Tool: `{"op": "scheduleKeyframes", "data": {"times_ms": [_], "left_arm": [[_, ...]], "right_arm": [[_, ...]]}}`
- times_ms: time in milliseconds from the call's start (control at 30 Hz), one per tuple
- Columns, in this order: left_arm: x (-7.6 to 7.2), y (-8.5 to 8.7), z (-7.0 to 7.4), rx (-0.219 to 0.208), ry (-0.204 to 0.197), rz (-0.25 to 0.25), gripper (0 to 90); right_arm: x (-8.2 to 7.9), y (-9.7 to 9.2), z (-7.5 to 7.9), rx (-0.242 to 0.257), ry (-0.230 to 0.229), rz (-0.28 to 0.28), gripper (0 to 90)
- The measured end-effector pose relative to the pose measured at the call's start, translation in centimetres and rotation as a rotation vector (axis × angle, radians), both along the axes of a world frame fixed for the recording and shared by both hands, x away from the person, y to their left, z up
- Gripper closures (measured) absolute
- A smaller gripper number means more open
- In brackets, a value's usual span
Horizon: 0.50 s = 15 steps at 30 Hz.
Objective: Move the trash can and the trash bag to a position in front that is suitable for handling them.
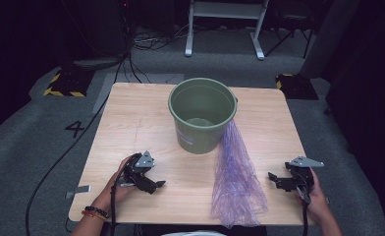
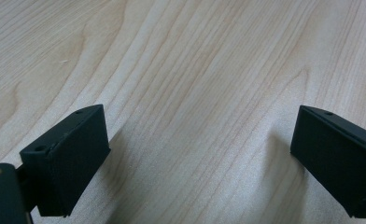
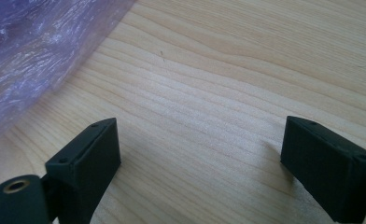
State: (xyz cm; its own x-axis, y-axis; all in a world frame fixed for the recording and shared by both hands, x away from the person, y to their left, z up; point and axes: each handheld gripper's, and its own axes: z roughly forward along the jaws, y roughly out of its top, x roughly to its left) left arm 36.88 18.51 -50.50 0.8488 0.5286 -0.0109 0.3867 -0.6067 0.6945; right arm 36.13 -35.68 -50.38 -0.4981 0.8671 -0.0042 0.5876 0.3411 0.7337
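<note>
Resting my left gripper on the bare wooden table, I hold its jaws wide apart with nothing between them. Ahead of it and toward my right stands the green bucket, upright; the purple plastic bag trails from the bucket's rim down across the table, lying between my two tools. My right gripper sits just beside the bag's lower end, jaws spread and empty too. I judge this as the start: nothing is grasped yet. Next I should reach the right gripper to the bag's edge and pinch the thin film cleanly.
</note>
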Motion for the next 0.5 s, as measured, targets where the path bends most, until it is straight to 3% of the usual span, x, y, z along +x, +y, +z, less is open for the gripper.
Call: {"op": "scheduleKeyframes", "data": {"times_ms": [400, 500], "left_arm": [[-0.21, 0.03, 0.01, 0.004, -0.003, 0.019, 4.0], [-0.28, 0.02, 0.01, 0.004, -0.004, 0.024, 4.0]], "right_arm": [[-0.05, -0.11, 0.0, 0.002, 0.0, 0.007, 12.1], [-0.13, -0.33, 0.04, 0.012, -0.003, 0.002, 16.6]]}}
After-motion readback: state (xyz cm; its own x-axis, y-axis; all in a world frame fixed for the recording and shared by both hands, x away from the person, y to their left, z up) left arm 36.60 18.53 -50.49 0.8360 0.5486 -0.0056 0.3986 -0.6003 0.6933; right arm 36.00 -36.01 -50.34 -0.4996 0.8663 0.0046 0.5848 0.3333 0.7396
